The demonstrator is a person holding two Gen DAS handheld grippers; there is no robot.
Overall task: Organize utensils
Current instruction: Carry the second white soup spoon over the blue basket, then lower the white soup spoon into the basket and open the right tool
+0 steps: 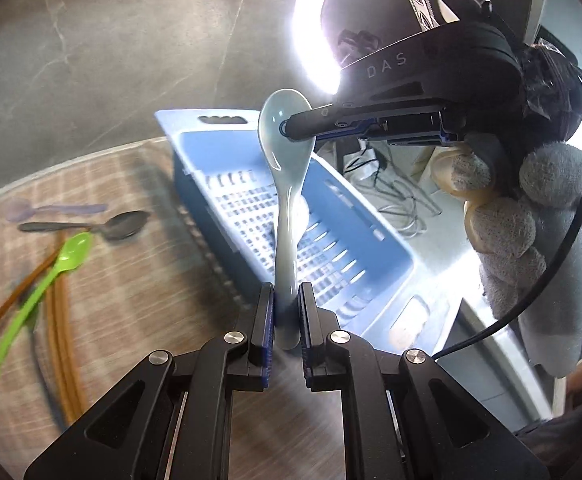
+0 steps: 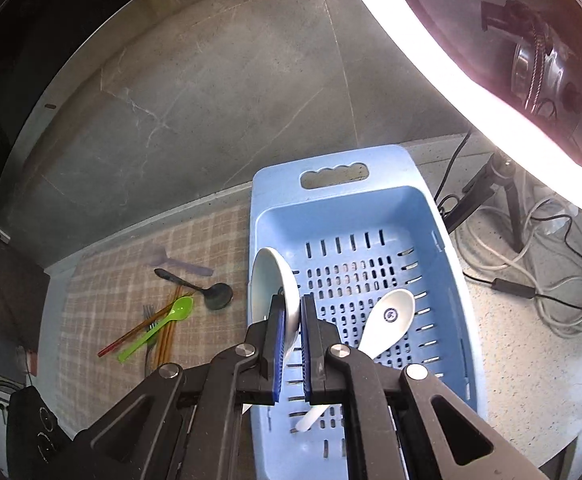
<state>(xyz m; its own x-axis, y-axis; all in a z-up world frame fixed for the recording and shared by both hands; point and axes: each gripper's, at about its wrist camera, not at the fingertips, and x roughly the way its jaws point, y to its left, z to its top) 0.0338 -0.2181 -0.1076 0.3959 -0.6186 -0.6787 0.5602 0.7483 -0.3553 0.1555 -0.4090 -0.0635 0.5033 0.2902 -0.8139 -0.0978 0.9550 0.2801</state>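
My left gripper [image 1: 286, 316] is shut on the handle of a pale ceramic soup spoon [image 1: 287, 200], held upright above the blue slotted basket [image 1: 355, 224]. My right gripper [image 2: 291, 340] comes in from the right [image 1: 291, 128] and is shut on the bowl of that same spoon [image 2: 271, 284]. A second white ceramic spoon [image 2: 387, 320] lies inside the basket [image 2: 447, 240]. Loose utensils lie on the checked mat to the left: a green plastic spoon [image 2: 171, 316], a dark metal spoon [image 2: 211, 292], a translucent purple spoon [image 2: 171, 262], chopsticks [image 2: 163, 332] and a fork [image 2: 149, 316].
The checked mat [image 2: 111, 288] covers the counter left of the basket. Cables [image 2: 551, 280] and a lamp stand [image 2: 491, 184] lie right of the basket. A bright ring light [image 2: 451, 60] hangs above. A grey tiled wall [image 2: 211, 100] stands behind.
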